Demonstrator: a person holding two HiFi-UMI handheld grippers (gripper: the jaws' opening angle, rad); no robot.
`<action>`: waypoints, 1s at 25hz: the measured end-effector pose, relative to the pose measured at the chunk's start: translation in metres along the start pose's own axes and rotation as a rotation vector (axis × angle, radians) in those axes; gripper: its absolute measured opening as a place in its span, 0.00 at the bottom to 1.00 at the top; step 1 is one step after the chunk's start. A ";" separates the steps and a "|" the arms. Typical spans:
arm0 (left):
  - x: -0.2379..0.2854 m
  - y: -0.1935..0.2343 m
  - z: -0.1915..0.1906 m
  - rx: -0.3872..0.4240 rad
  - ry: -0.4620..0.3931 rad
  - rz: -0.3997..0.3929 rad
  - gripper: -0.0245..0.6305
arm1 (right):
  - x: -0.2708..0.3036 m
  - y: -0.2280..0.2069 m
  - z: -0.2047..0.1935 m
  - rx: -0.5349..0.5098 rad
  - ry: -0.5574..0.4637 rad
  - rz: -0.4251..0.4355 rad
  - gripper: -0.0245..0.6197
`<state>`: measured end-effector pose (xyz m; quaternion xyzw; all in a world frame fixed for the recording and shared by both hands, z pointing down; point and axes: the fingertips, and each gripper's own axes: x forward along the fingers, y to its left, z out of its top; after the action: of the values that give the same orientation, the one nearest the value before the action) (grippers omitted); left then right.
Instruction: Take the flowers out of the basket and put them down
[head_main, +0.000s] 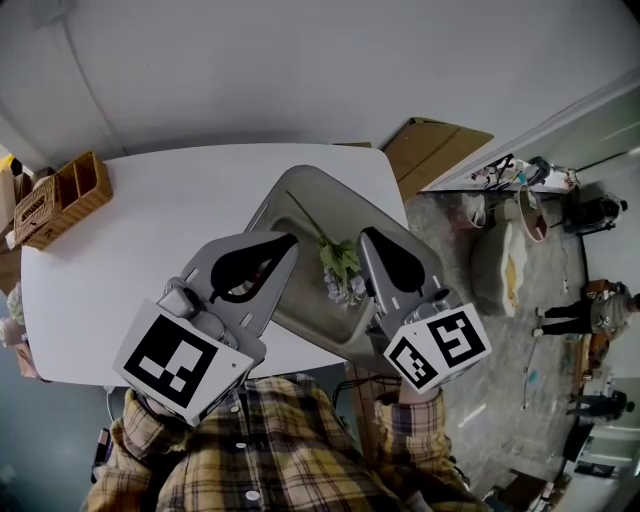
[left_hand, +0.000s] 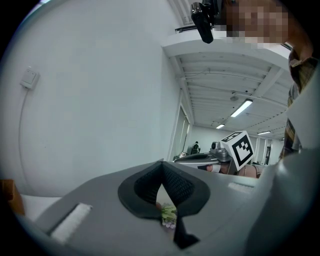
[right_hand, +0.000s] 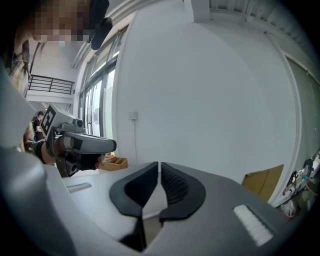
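**A:** Where's the flower (head_main: 340, 265)?

**B:** In the grey basket (head_main: 292, 300). It's lying flat, stem toward the far rim and blooms toward you. The basket sits on the white table (head_main: 150, 230), and its right part reaches past the table edge.

**A:** Jaws?

**B:** Your left gripper (head_main: 290, 242) has its pads pressed together at the tips and pinches nothing. You can see the blooms (left_hand: 168, 214) through the gap behind the tips. Your right gripper (head_main: 365, 235) is closed too and empty. Both are over the basket, one on each side of the flower.

**A:** Other containers?

**B:** A wicker organizer (head_main: 65, 198) at the table's far left corner. I can't read what's in it from here.
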<state>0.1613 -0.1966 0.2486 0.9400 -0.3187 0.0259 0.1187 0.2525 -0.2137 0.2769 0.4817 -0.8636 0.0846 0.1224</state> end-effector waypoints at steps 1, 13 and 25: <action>-0.001 0.001 0.000 0.000 0.000 -0.001 0.06 | 0.002 0.001 -0.002 -0.001 0.010 0.013 0.11; -0.004 0.006 -0.007 -0.014 0.002 -0.001 0.06 | 0.024 -0.006 -0.041 -0.069 0.183 0.102 0.25; -0.004 0.007 -0.008 -0.019 0.002 0.008 0.06 | 0.049 -0.019 -0.097 -0.077 0.348 0.160 0.42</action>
<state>0.1546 -0.1975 0.2576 0.9376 -0.3226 0.0241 0.1279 0.2565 -0.2382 0.3845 0.3847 -0.8676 0.1430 0.2808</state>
